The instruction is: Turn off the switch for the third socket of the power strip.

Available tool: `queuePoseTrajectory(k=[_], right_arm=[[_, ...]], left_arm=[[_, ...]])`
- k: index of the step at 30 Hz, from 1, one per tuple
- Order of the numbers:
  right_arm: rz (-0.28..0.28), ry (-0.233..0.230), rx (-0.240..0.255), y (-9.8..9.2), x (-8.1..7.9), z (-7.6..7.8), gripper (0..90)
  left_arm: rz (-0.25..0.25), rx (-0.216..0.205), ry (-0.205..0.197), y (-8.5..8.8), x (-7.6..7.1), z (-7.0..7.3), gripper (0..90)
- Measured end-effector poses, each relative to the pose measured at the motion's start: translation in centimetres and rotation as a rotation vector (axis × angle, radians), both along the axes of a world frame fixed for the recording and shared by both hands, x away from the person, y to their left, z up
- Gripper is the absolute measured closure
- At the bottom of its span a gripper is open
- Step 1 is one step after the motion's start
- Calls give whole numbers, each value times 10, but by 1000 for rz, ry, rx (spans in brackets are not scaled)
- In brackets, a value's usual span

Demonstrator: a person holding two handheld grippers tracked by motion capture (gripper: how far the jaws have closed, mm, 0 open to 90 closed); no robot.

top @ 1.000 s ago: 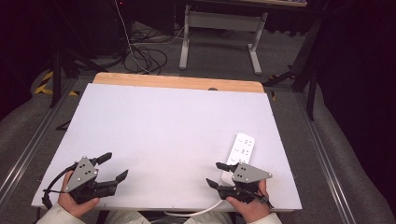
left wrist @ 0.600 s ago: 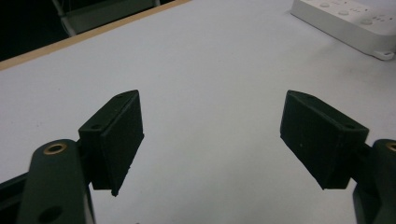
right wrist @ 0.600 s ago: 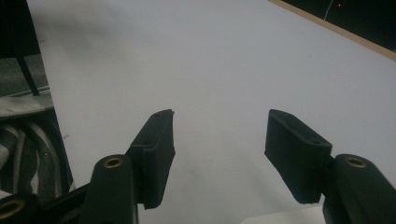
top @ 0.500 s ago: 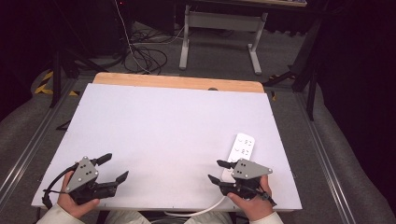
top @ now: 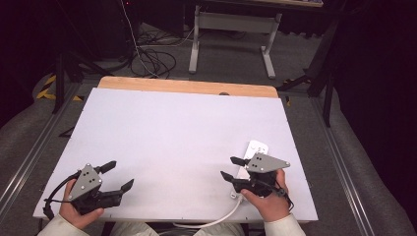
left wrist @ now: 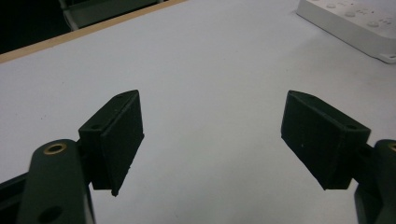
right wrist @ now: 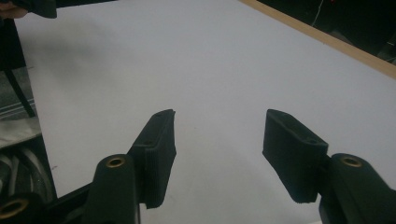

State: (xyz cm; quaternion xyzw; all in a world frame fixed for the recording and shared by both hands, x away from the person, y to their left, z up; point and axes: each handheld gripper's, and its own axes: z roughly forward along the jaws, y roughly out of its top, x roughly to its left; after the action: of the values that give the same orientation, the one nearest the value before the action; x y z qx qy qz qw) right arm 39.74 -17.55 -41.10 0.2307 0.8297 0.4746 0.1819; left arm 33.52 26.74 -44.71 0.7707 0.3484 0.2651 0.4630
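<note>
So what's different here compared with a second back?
The right gripper has lifted a little off the table over the power strip, and its jaws have just been closing somewhat, open with nothing between them. The left gripper kept its place with jaws open; the power strip lies where it was.

Worktop: matt white smooth sheet, bare wood edge at far side. Power strip beside right hand-held gripper: glossy white plastic.
</note>
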Motion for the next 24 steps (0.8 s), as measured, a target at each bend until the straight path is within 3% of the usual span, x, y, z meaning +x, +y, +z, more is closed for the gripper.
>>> queuePoseTrajectory(k=[8, 18, 24], right_arm=[[-17, -16, -24, -1, 12, 8, 435], [-47, 8, -20, -6, 31, 15, 430], [-71, -1, -23, -9, 43, 18, 430]], left_arm=[[5, 3, -2, 0, 0, 0, 216], [9, 3, -2, 0, 1, 0, 215], [13, 1, 1, 0, 1, -1, 214]])
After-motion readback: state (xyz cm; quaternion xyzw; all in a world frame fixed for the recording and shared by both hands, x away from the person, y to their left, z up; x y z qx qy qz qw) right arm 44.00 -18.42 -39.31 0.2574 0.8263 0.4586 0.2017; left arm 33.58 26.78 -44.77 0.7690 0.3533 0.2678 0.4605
